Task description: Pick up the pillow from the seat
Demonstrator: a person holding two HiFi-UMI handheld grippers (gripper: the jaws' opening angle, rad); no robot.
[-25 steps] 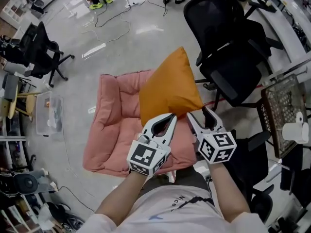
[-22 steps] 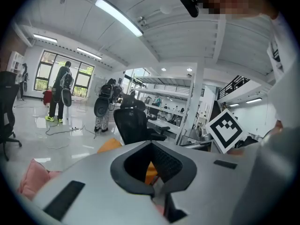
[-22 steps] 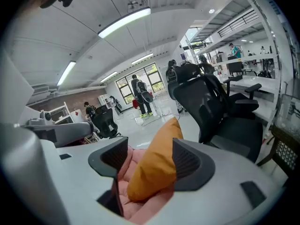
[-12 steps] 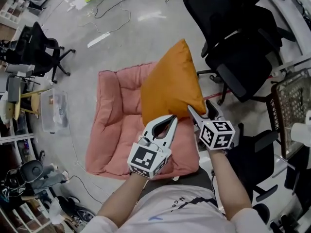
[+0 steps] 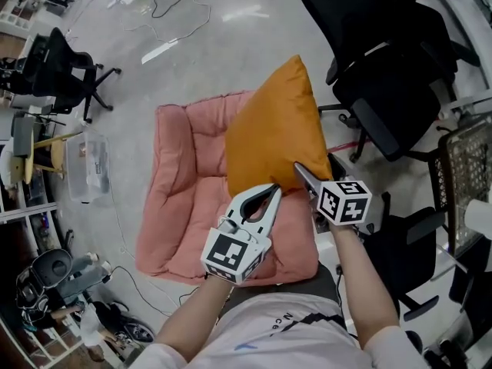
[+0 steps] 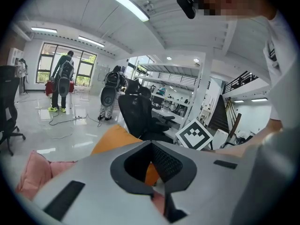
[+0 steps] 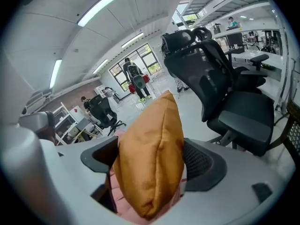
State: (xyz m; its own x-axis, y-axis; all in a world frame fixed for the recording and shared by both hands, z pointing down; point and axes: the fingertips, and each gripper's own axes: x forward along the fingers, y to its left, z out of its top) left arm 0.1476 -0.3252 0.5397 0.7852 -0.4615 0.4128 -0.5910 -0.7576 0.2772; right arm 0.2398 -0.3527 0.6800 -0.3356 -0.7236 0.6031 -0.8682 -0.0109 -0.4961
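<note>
An orange pillow [image 5: 273, 133] stands tilted on edge on a pink cushioned seat [image 5: 188, 183] on the floor. My right gripper [image 5: 307, 177] is at the pillow's lower right corner. In the right gripper view the pillow [image 7: 150, 158] fills the gap between the jaws, which are opening wide around it; the pillow still rests on the seat. My left gripper [image 5: 273, 191] hovers over the seat just below the pillow's lower edge, its tips together and nothing in them. In the left gripper view the pillow [image 6: 112, 137] shows beyond the closed jaws.
A black office chair [image 5: 384, 68] stands close to the pillow's right, and another black chair [image 5: 400, 244] is beside my right arm. A wire basket [image 5: 465, 167] is at the far right. Left of the seat lie a clear plastic box [image 5: 88, 167], a chair [image 5: 58, 68] and floor cables.
My right gripper has moved forward from below the pillow onto its lower right corner, and its jaws have spread. The left gripper has barely moved.
</note>
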